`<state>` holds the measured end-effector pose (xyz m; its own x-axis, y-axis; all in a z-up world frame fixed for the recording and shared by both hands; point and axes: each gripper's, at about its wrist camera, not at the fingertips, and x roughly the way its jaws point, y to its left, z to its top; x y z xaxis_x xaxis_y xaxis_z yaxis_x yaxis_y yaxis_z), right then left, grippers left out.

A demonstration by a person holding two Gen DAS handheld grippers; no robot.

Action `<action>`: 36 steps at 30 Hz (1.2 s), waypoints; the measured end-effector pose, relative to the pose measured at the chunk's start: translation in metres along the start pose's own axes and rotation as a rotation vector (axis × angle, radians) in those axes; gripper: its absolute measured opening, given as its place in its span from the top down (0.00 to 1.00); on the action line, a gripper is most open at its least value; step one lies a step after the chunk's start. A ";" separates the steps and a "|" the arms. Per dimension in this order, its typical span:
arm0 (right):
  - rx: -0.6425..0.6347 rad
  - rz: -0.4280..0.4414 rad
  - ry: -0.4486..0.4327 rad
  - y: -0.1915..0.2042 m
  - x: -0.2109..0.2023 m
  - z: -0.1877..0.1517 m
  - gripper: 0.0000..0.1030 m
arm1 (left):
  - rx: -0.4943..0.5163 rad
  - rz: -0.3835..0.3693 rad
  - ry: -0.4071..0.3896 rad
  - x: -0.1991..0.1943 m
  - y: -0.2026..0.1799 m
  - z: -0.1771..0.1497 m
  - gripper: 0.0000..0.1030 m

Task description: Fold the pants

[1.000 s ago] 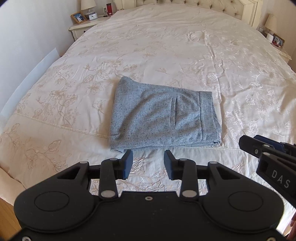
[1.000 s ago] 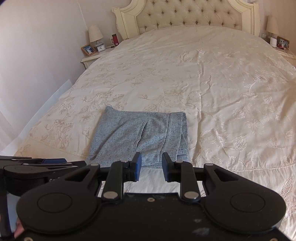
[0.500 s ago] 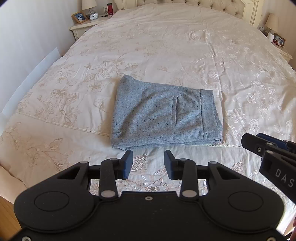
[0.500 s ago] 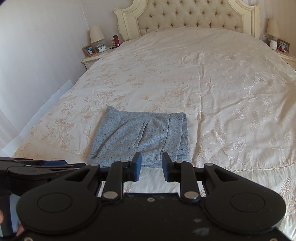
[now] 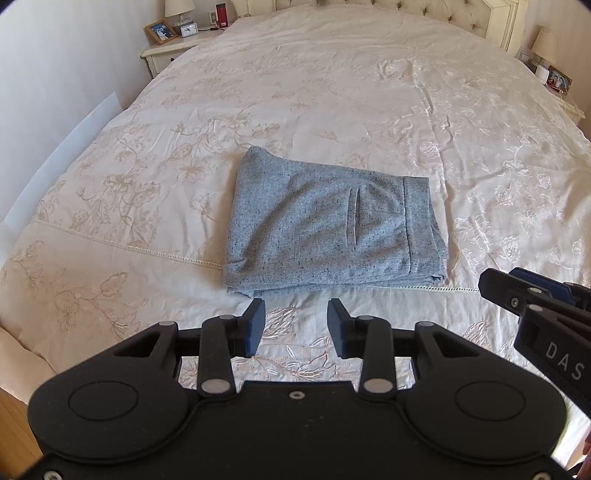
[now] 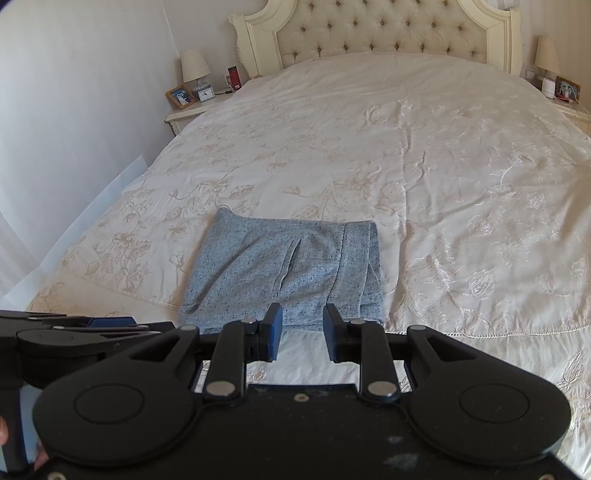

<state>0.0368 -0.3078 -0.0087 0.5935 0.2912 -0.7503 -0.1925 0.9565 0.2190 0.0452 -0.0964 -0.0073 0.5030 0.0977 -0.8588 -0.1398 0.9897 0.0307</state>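
The grey speckled pants [image 5: 328, 225] lie folded into a compact rectangle on the cream bedspread [image 5: 332, 92], waistband to the right, pocket slit facing up. They also show in the right wrist view [image 6: 284, 273]. My left gripper [image 5: 295, 326] is open and empty, held just short of the pants' near edge. My right gripper [image 6: 302, 334] is open and empty, above the pants' near edge. Each gripper shows in the other's view, the right one [image 5: 532, 299] and the left one [image 6: 92, 325].
A tufted headboard [image 6: 384, 33] stands at the far end. Nightstands with lamps and photo frames sit at the far left [image 6: 192, 99] and far right [image 6: 557, 88]. A wall [image 6: 74, 110] runs along the bed's left side. Wooden floor [image 5: 14, 428] shows at lower left.
Both grippers have pulled back and risen slightly from the folded pants. The pants lie still. Both jaws stay open.
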 end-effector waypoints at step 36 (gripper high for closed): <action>0.004 0.003 0.041 0.004 0.011 0.001 0.74 | -0.002 0.022 0.028 0.011 0.008 0.001 0.56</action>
<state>0.0432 -0.3010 -0.0155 0.5600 0.2935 -0.7747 -0.1914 0.9557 0.2237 0.0509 -0.0872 -0.0161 0.4760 0.1162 -0.8717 -0.1519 0.9872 0.0487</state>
